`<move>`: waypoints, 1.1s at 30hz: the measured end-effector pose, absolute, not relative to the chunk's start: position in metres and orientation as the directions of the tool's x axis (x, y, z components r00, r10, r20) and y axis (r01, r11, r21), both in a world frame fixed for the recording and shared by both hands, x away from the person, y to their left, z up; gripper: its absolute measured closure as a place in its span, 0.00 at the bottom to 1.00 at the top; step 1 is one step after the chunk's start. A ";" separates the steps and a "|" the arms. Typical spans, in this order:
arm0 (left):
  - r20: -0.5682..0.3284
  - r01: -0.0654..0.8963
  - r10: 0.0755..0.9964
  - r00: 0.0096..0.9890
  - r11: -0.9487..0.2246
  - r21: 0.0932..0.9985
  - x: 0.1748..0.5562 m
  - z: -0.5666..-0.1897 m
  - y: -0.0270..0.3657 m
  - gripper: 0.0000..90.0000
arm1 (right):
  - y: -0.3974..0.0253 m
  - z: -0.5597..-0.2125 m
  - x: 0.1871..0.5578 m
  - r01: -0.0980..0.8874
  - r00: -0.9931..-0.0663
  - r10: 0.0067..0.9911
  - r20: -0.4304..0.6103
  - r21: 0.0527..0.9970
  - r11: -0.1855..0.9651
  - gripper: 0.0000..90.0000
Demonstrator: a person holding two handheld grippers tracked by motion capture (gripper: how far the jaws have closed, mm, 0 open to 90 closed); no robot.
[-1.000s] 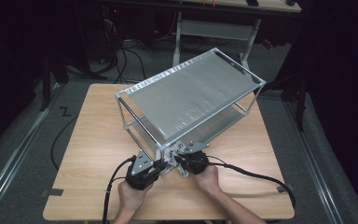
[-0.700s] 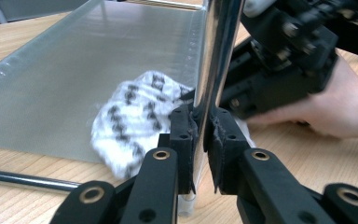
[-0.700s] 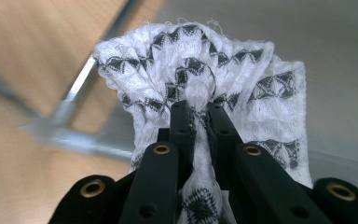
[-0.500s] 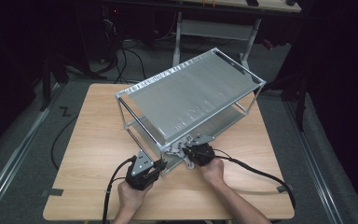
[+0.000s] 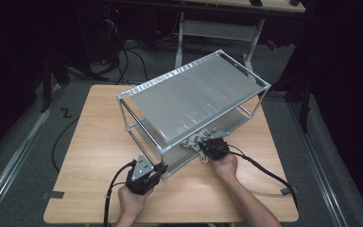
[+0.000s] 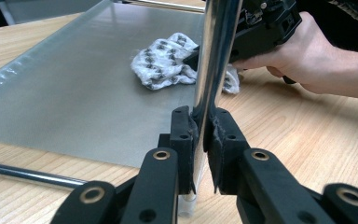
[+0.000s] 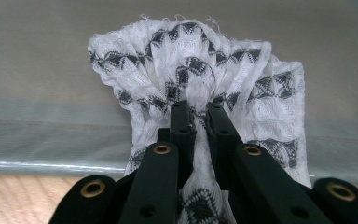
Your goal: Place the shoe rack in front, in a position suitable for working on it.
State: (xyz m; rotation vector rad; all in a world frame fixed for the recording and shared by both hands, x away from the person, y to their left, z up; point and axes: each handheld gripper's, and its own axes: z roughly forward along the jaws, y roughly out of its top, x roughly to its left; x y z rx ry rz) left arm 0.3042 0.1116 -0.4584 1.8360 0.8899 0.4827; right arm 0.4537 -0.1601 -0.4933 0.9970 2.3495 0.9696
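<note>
Two grippers: left gripper (image 6: 199,140) clamped on one shelf post (image 6: 214,60), right gripper (image 7: 199,119) pinching one patterned cloth (image 7: 191,70).

We count: one table (image 5: 90,142); one two-tier metal rack (image 5: 194,94); one patterned cloth (image 7: 196,88); two hand-held grippers, left hand-held gripper (image 6: 200,135) and right hand-held gripper (image 7: 199,119); two hands.

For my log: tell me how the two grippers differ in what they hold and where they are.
The left gripper clamps the rack's upright chrome post at the near corner; the right gripper pinches a soft patterned cloth on the lower shelf. Both are shut.
</note>
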 end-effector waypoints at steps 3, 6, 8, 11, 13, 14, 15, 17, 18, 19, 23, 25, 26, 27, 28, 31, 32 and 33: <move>-0.059 0.356 0.758 0.649 -0.234 0.905 0.303 -0.459 0.113 0.90 | -0.167 -0.494 0.457 0.469 -0.646 0.757 -0.095 0.734 0.492 0.93; -0.057 0.357 0.763 0.644 -0.234 0.904 0.301 -0.458 0.116 0.90 | -0.175 -0.493 0.462 0.485 -0.627 0.774 -0.093 0.730 0.481 0.93; -0.059 0.360 0.767 0.639 -0.230 0.904 0.301 -0.458 0.120 0.90 | -0.180 -0.492 0.464 0.495 -0.615 0.783 -0.089 0.729 0.472 0.93; -0.065 0.364 0.776 0.627 -0.218 0.906 0.300 -0.459 0.125 0.90 | -0.189 -0.492 0.469 0.507 -0.601 0.795 -0.085 0.728 0.461 0.93; -0.065 0.366 0.781 0.621 -0.215 0.905 0.300 -0.459 0.127 0.90 | -0.194 -0.492 0.470 0.513 -0.592 0.801 -0.088 0.726 0.459 0.93; -0.066 0.367 0.783 0.619 -0.214 0.905 0.300 -0.459 0.128 0.90 | -0.195 -0.492 0.470 0.516 -0.589 0.804 -0.084 0.727 0.454 0.93; -0.067 0.367 0.784 0.617 -0.212 0.906 0.300 -0.459 0.128 0.90 | -0.196 -0.492 0.470 0.517 -0.588 0.805 -0.082 0.727 0.452 0.93; -0.067 0.368 0.791 0.609 -0.206 0.907 0.300 -0.459 0.130 0.90 | -0.196 -0.492 0.469 0.515 -0.587 0.805 -0.084 0.729 0.451 0.93; -0.069 0.368 0.794 0.604 -0.202 0.907 0.300 -0.459 0.132 0.90 | -0.195 -0.492 0.467 0.517 -0.585 0.807 -0.080 0.730 0.447 0.93; -0.074 0.371 0.800 0.595 -0.193 0.908 0.300 -0.460 0.134 0.90 | -0.194 -0.492 0.466 0.516 -0.587 0.806 -0.078 0.731 0.446 0.93; -0.078 0.377 0.814 0.575 -0.179 0.909 0.299 -0.460 0.141 0.90 | -0.190 -0.492 0.461 0.511 -0.599 0.797 -0.072 0.733 0.450 0.93; -0.078 0.378 0.820 0.568 -0.175 0.909 0.299 -0.460 0.144 0.90 | -0.188 -0.493 0.459 0.505 -0.606 0.792 -0.072 0.735 0.453 0.93; -0.079 0.379 0.822 0.565 -0.173 0.909 0.299 -0.460 0.145 0.90 | -0.187 -0.493 0.458 0.509 -0.606 0.793 -0.065 0.735 0.448 0.93; -0.080 0.379 0.824 0.561 -0.170 0.910 0.299 -0.461 0.147 0.90 | -0.186 -0.493 0.458 0.510 -0.606 0.793 -0.063 0.735 0.448 0.93; -0.080 0.379 0.825 0.560 -0.169 0.910 0.299 -0.461 0.148 0.90 | -0.186 -0.493 0.457 0.499 -0.615 0.785 -0.073 0.736 0.458 0.93; -0.077 0.376 0.826 0.558 -0.170 0.911 0.298 -0.461 0.148 0.90 | -0.186 -0.493 0.457 0.496 -0.618 0.783 -0.075 0.735 0.462 0.93; -0.076 0.376 0.827 0.557 -0.169 0.911 0.298 -0.461 0.149 0.90 | -0.186 -0.493 0.457 0.496 -0.617 0.783 -0.077 0.734 0.464 0.93; -0.077 0.376 0.828 0.555 -0.167 0.911 0.297 -0.461 0.150 0.90 | -0.187 -0.492 0.457 0.501 -0.613 0.786 -0.075 0.733 0.461 0.93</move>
